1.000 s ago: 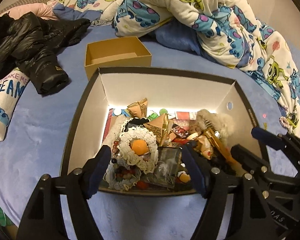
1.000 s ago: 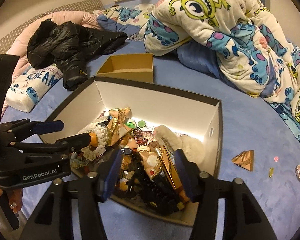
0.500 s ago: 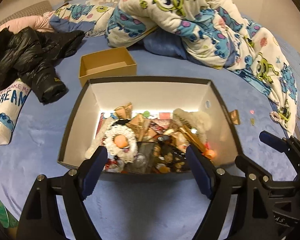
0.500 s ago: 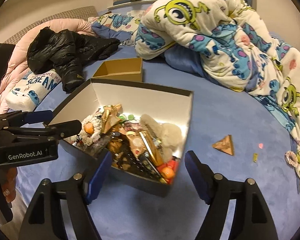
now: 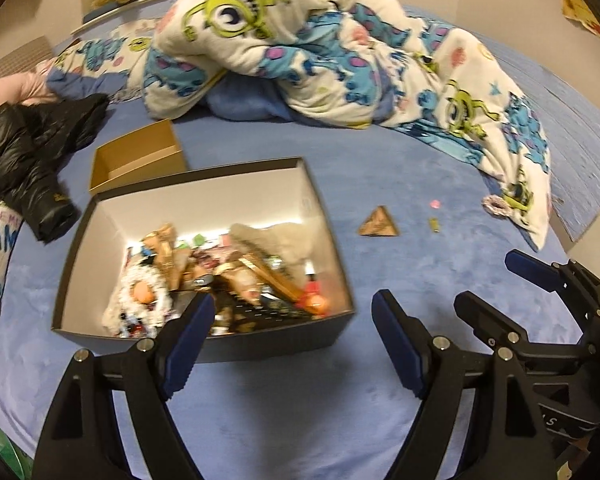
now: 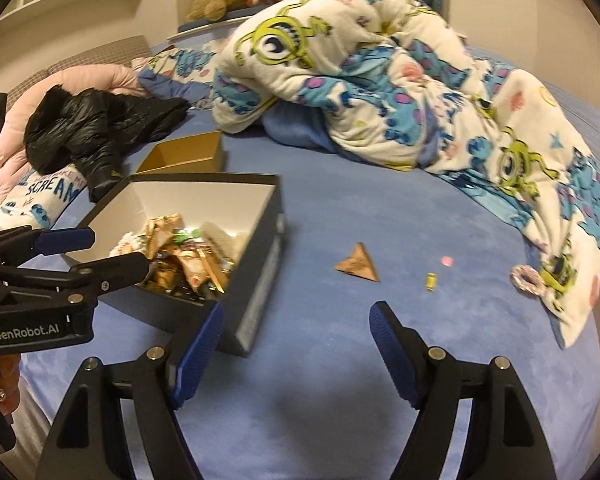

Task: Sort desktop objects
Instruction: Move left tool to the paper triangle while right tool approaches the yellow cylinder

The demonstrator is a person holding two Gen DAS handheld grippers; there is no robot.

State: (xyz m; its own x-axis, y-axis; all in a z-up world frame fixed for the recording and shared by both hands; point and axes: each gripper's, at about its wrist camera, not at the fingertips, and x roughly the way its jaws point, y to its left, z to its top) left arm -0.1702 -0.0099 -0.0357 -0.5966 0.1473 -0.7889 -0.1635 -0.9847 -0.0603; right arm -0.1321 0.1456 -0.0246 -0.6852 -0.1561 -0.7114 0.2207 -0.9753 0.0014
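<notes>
left gripper spread empty over blue bedding, dark box (crammed with trinkets) just beyond

Bed cover: blue plush bedspread, soft, matt, short nap.
Big box: dark cardboard box with white inside, smooth, matt.
Small box: tan cardboard box, plain, dull.
Jacket: black puffer jacket, glossy, slick cloth.
Blanket: white fleece blanket with green one-eyed monsters, fluffy.
Gripper pads: blue ribbed rubbery pads on matt black plastic fingers, shiny metal pins.
</notes>
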